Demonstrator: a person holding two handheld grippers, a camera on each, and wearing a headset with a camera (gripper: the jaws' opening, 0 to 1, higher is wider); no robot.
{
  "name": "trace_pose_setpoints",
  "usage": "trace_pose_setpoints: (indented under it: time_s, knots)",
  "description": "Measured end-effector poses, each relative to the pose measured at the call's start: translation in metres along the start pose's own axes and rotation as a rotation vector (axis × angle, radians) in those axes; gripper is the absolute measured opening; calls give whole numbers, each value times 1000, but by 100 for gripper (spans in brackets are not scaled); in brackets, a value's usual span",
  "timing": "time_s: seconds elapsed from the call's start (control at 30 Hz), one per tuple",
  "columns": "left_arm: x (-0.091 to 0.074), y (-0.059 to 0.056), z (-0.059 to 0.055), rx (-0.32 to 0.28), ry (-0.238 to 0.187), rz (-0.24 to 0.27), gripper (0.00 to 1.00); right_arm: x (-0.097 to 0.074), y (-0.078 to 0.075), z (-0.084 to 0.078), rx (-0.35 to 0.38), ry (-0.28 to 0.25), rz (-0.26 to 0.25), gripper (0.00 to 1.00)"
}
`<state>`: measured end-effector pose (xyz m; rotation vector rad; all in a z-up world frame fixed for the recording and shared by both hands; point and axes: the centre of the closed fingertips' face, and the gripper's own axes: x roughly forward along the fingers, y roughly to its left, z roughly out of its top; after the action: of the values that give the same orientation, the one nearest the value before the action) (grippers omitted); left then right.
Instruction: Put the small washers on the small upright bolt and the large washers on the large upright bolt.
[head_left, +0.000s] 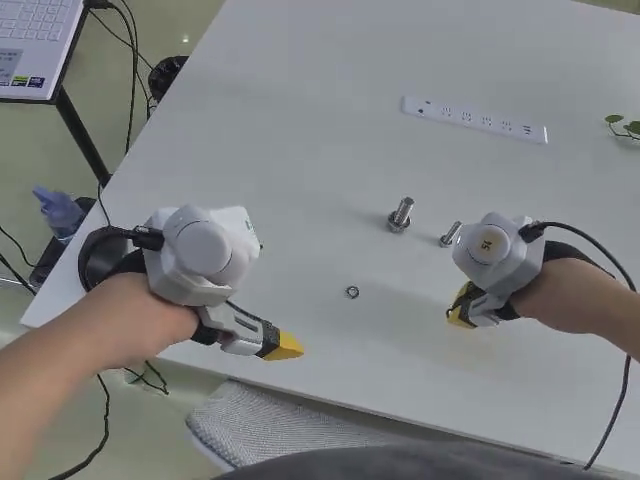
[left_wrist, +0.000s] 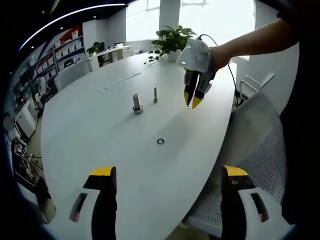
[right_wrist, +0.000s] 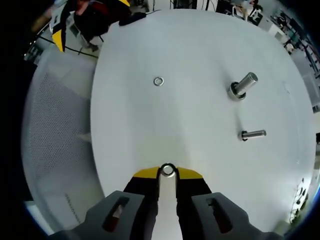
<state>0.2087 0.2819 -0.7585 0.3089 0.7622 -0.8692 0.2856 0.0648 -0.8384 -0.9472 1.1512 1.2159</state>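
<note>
Silver washer between right tongs

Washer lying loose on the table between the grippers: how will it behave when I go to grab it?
The washer lies flat on the smooth white table, so a nudge will probably slide it rather than lift it. It looks thin, stiff metal, likely light. Tipped on edge, a ring like this could roll away.
</note>
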Motion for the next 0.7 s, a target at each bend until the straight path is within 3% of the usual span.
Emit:
trace_pose_setpoints:
  time_s: [0.33,0.7]
  knots:
    - [0,0,-3,-14,13,17,86,-22,-20,-7,18,-2,-31,12]
    - [1,-2,-7,-14,32,10,85,-27,-43,-5,41,-19,-60,12]
